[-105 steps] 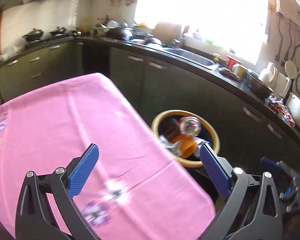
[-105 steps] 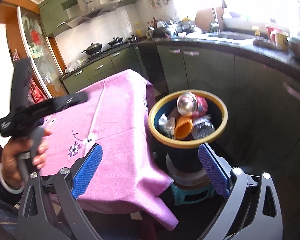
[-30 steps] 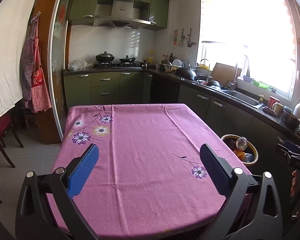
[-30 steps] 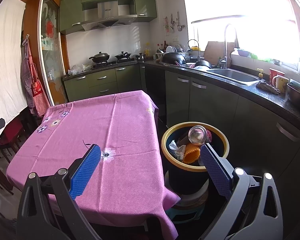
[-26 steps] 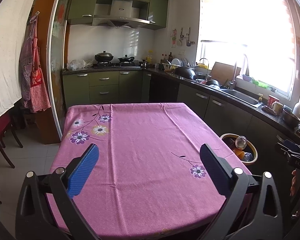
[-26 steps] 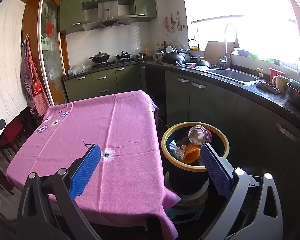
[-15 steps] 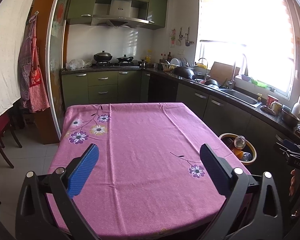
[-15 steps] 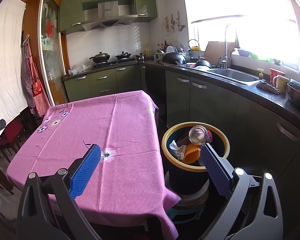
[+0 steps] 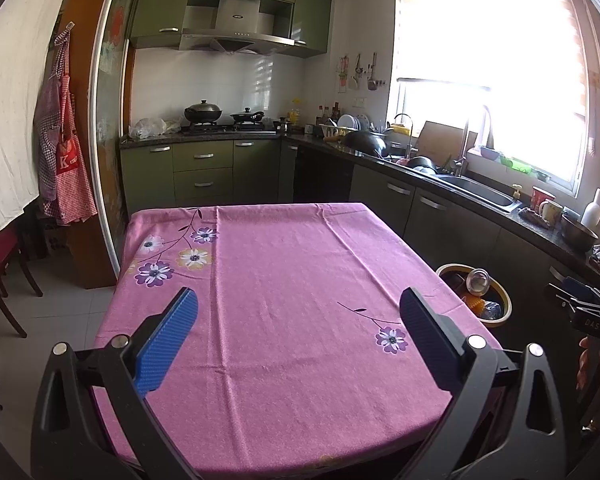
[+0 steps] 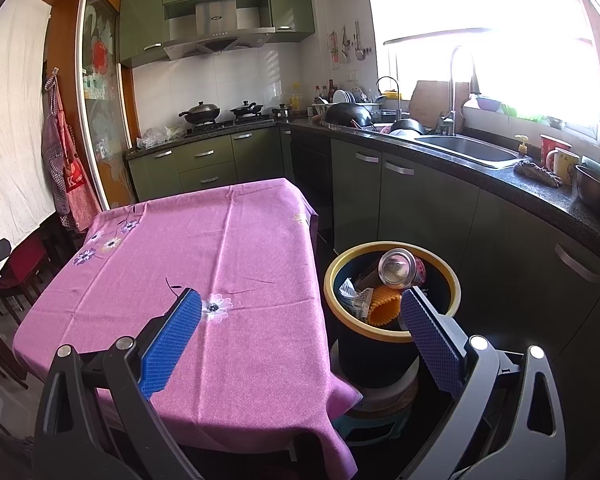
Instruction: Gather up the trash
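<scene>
Basically both the left gripper (image 9: 298, 326) and right gripper (image 10: 298, 326) hang released and empty, trash sits heaped in the bin (image 10: 392, 332) off the worktop's (image 9: 292, 280) right edge, so the top can (image 10: 400, 268) could roll out if bumped.

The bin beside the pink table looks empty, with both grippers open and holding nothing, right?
Not empty. The right wrist view shows the bin holding trash: a can, an orange cup and wrappers. The left gripper and right gripper are indeed open and holding nothing.

Green kitchen cabinets (image 9: 204, 176), bright window (image 9: 496, 80) (overexposed), pink-clothed table (image 9: 284, 280), tiled floor (image 9: 56, 304).
</scene>
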`<state>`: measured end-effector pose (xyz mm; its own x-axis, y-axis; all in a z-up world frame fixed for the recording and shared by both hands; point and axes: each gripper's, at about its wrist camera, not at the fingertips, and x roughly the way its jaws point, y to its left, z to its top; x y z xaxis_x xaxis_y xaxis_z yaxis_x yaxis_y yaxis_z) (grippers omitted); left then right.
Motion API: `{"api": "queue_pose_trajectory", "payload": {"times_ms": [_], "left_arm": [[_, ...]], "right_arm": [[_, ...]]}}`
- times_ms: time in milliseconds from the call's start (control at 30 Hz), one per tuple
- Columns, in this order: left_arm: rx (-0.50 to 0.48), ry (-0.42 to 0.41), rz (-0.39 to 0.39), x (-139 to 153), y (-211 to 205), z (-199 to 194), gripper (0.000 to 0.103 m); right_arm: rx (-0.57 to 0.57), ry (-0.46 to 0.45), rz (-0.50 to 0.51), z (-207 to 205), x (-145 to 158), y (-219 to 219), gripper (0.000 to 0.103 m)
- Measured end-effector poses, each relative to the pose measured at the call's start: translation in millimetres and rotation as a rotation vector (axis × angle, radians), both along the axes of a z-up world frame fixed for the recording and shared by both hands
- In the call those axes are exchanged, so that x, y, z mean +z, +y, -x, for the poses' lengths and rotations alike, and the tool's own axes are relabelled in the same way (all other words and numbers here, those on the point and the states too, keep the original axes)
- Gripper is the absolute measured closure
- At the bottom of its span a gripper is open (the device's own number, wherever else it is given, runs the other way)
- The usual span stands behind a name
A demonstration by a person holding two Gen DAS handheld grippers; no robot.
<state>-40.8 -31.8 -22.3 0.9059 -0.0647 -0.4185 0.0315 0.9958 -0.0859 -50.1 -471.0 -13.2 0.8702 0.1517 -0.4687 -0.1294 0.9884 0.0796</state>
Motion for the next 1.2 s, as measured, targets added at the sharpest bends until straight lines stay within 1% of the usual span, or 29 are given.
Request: {"api": "queue_pose_trajectory", "payload": {"times_ms": [367,900,1200], "left_arm": [[-0.012,0.006,0.003,0.6,-1.4,-2.1,0.007],[-0.002,0.008,-0.009,0.0,-1.8,-3.4,0.007],[-0.01,0.015,0.0,-0.7,-1.6,-3.0,0.007]], "right_arm": [[0.003,0.007,0.001,-2.7,-4.0,-0.9,0.005],[0.007,0.013,0.005,-5.4,-8.7,-0.8,0.005],[0.008,0.016,0.004,-6.2,-10.1,-0.1,0.005]]}}
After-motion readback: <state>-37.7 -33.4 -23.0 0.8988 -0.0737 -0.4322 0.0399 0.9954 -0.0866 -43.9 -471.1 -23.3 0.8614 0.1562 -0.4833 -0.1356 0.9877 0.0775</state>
